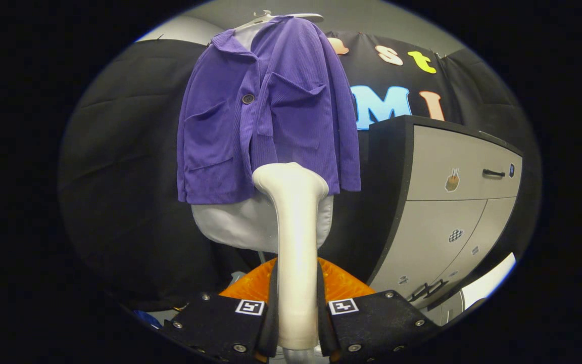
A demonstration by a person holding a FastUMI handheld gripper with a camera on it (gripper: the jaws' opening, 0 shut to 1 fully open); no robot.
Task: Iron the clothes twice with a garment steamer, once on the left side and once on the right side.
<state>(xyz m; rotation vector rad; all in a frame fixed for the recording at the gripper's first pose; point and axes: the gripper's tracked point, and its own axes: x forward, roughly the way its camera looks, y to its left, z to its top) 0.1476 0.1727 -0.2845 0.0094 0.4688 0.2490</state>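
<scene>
So the gripper [297, 323] is clamped on the handle of the white garment steamer [296, 242], a finger pressing on each side, and the steamer stands upright between them. Its head sits right at the bottom hem of the purple jacket [265, 116], which hangs on a hanger [271, 16]. Grey cabinet [452, 202] to the right, orange thing [341, 283] just behind the handle

Claw [297, 323] level, pointing forward; both fingers clamped on steamer handle [297, 263]
</scene>
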